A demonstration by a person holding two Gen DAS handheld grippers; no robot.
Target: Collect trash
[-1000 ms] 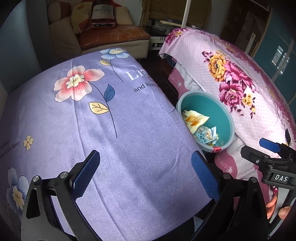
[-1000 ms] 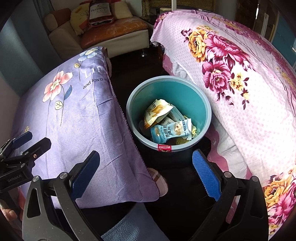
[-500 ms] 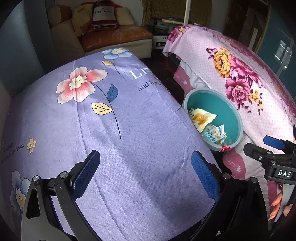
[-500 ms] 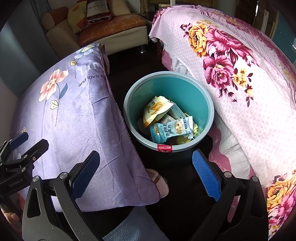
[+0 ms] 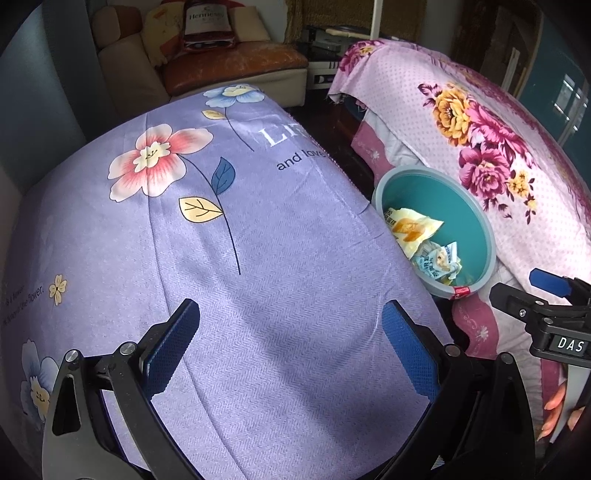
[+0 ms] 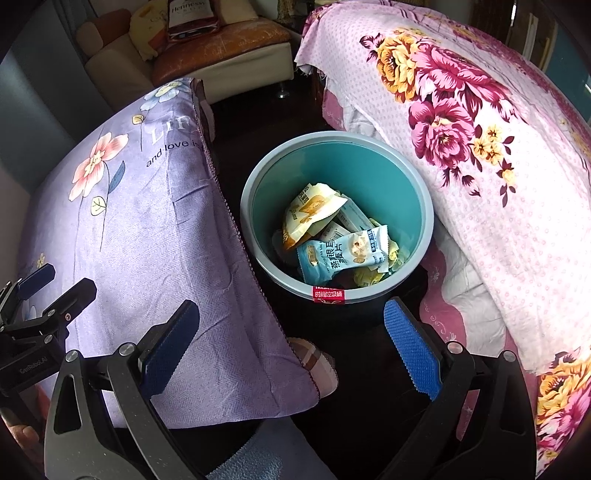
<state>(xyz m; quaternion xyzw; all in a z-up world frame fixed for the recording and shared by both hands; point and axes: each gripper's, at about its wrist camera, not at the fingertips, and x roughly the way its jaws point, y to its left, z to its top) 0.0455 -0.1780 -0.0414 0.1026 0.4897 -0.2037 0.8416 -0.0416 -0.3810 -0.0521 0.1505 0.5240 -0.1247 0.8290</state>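
A teal trash bin (image 6: 399, 184) stands on the dark floor between two covered surfaces; it also shows in the left wrist view (image 5: 461, 206). Inside lie several snack wrappers: a yellow one (image 6: 310, 210) and a light blue one (image 6: 343, 254). My right gripper (image 6: 291, 350) is open and empty, just above and in front of the bin. My left gripper (image 5: 291, 350) is open and empty over the purple flowered cloth (image 5: 221, 240), left of the bin. Each gripper shows at the edge of the other's view.
A pink flowered cloth (image 6: 480, 166) covers the surface right of the bin. A sofa (image 6: 221, 62) with cushions and a bottle-print bag (image 6: 192, 14) stands at the back. A slippered foot (image 6: 314, 365) is on the floor by the purple cloth's corner.
The left gripper has shifted left and back, so the bin sits further right in its view. The right gripper has edged slightly closer over the bin. Both stay open.
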